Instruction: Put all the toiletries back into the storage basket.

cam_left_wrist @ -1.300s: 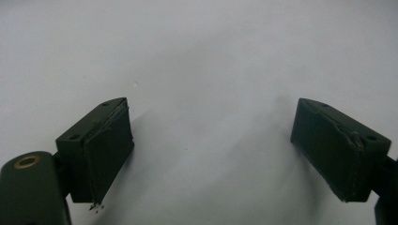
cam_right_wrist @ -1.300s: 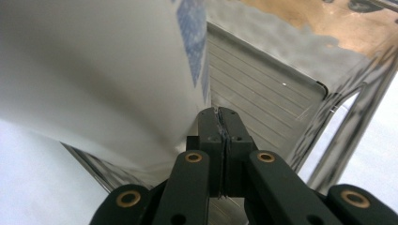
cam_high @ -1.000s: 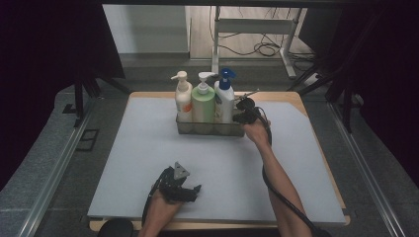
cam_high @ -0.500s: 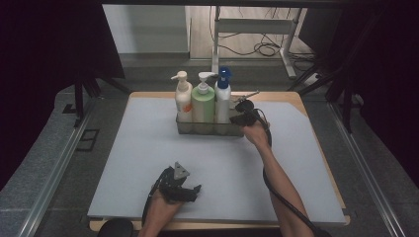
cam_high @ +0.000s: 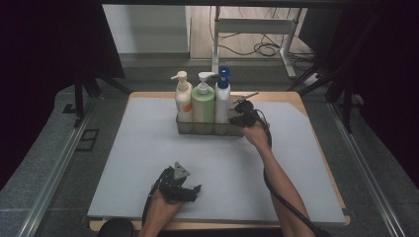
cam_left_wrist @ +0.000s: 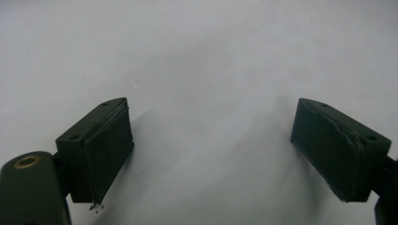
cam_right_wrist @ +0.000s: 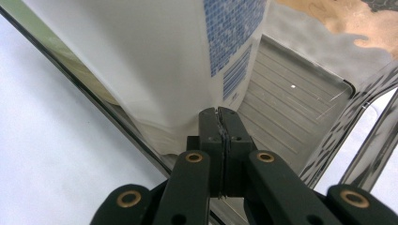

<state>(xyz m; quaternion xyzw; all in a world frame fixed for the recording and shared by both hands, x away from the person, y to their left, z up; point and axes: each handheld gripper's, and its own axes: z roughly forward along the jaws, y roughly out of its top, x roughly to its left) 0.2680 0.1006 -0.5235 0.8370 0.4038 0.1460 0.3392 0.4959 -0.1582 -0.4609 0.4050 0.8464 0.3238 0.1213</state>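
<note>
Three pump bottles stand upright in a row in a clear caddy [cam_high: 207,129] at the far middle of the counter [cam_high: 148,148]. The white bottle with the blue pump [cam_high: 223,101] is the one nearest the right gripper [cam_high: 240,116], just to that gripper's left; beyond it stand the green bottle [cam_high: 203,102] and then the white bottle with the orange label [cam_high: 183,98].

The right gripper sits at the caddy's right end, by the near corner. In the right gripper view its jaws are pressed flat together with nothing visible between them, their tips [cam_right_wrist: 220,117] at the foot of the white bottle's wall [cam_right_wrist: 141,70], over the caddy's ribbed floor [cam_right_wrist: 286,117]. Whether the tips touch the bottle cannot be told.

The left gripper [cam_high: 179,186] rests low near the counter's near edge, well apart from the caddy. In the left gripper view its jaws stand wide apart, with bare counter surface [cam_left_wrist: 206,84] between and ahead of them.
</note>
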